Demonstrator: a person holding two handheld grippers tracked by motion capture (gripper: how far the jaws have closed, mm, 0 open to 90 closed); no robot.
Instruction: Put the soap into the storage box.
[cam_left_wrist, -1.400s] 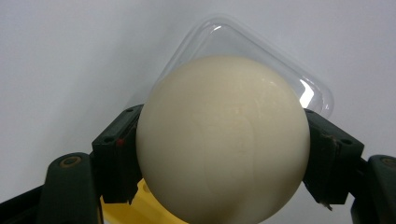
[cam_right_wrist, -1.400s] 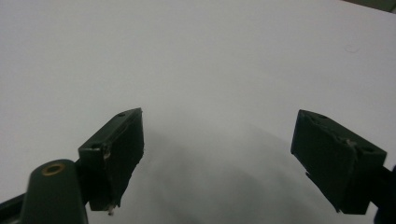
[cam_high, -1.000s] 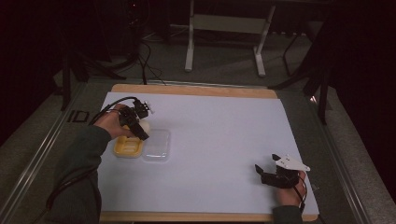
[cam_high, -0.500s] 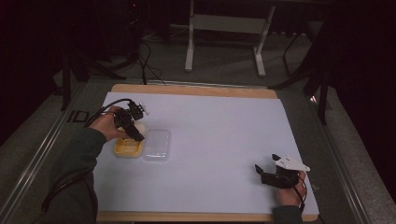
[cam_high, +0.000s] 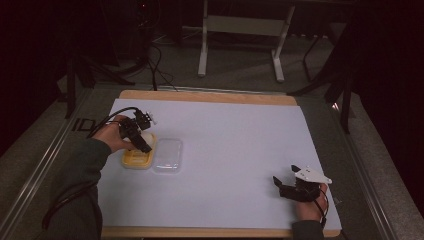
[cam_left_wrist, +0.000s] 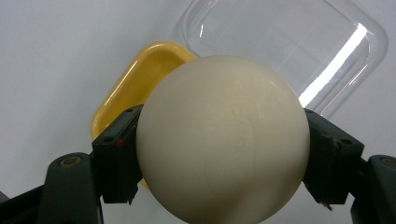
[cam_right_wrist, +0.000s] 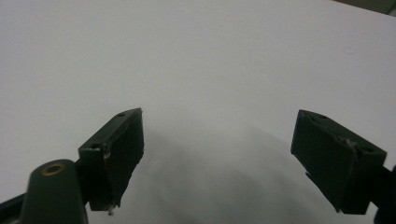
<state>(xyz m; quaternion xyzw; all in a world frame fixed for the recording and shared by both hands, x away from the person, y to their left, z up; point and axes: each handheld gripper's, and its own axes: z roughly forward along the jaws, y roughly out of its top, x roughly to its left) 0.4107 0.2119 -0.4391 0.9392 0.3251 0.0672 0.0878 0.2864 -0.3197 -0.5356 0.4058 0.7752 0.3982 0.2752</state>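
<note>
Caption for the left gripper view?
Left tool clamps a cream ball above the yellow tray and clear lid.

- Ball (cam_left_wrist: 223, 140): plain cream-white, no pattern.
- Tray (cam_high: 136, 159): bright yellow.
- Lid (cam_high: 168, 155): clear, colourless (white glints along its edge in the left gripper view).
- Surface (cam_high: 240, 150): plain pale white sheet, with a light wooden border at the far and near edges.
- Fingers (cam_right_wrist: 116, 149): black.
- Right gripper (cam_high: 286, 186): black, with a pale grey plate on top.
- Sleeve (cam_high: 80, 170): dark green.
</note>
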